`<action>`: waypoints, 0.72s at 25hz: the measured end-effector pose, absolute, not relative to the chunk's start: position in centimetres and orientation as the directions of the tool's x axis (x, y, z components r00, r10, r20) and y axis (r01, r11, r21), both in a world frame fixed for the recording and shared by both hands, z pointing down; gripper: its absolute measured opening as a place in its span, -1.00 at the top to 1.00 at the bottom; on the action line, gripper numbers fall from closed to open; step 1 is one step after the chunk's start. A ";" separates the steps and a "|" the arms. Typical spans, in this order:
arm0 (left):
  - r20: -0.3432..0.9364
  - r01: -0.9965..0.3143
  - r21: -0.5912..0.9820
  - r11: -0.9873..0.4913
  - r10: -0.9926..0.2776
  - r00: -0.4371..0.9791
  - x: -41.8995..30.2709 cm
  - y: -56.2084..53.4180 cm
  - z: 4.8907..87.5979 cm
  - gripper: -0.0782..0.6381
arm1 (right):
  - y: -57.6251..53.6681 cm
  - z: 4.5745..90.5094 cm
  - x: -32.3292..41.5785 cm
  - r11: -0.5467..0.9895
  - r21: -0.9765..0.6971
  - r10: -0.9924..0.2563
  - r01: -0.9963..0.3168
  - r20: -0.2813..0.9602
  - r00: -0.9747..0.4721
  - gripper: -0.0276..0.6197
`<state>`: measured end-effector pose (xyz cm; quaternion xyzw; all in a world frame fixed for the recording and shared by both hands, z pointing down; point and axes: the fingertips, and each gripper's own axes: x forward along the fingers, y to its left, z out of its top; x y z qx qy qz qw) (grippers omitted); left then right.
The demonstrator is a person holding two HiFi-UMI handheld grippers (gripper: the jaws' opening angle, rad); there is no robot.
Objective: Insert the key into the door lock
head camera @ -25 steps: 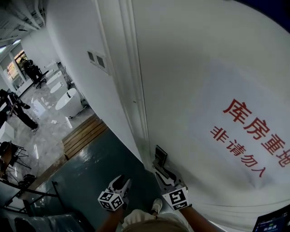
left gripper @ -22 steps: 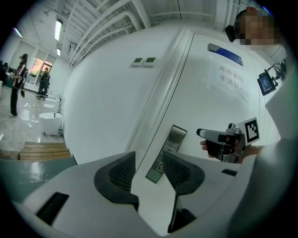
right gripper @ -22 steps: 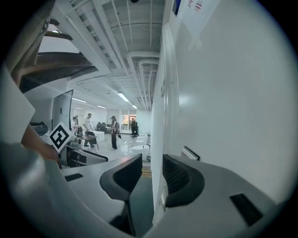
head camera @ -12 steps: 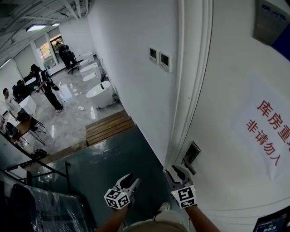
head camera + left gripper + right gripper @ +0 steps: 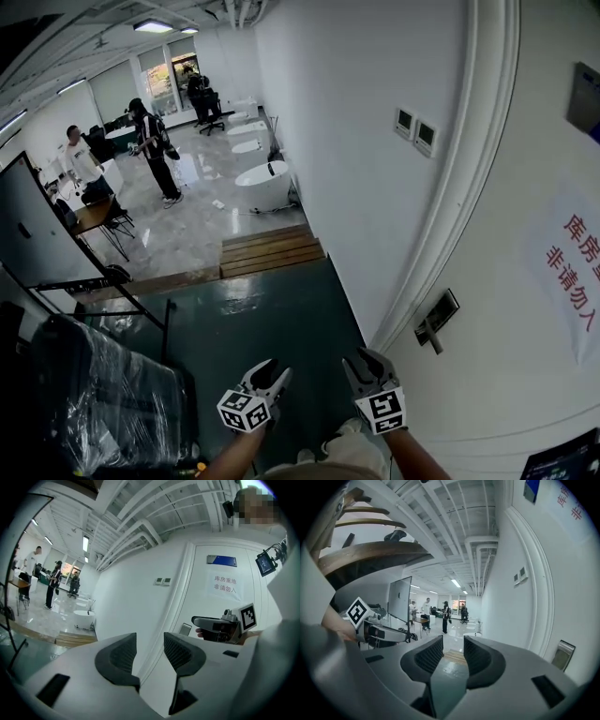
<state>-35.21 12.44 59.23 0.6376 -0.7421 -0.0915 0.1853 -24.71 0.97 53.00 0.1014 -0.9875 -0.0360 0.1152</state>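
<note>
The left gripper (image 5: 149,644) holds its 2 jaws apart on nothing, facing the white door (image 5: 220,609), with the right gripper (image 5: 198,622) near the door lock (image 5: 185,629).

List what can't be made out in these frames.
- Key: it appears in no view. The left claw and right claw both stand open and empty.
- Keyhole: the door lock is too small and too oblique in every view.
- Door sign: cut off by the head view's right edge.
</note>
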 end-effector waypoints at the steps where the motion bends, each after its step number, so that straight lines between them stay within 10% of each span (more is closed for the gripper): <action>1: 0.156 -0.908 0.379 0.181 -0.979 -0.130 -35.0 13.7 59.4 0.23 | 2.1 53.1 -24.7 0.979 0.094 -0.196 -0.179 0.221 -0.955 0.54; 18: 0.134 -0.879 0.382 0.284 -0.959 -0.251 -26.6 22.6 59.6 0.23 | 9.7 52.7 -17.7 0.994 0.093 -0.077 -0.060 0.193 -0.978 0.54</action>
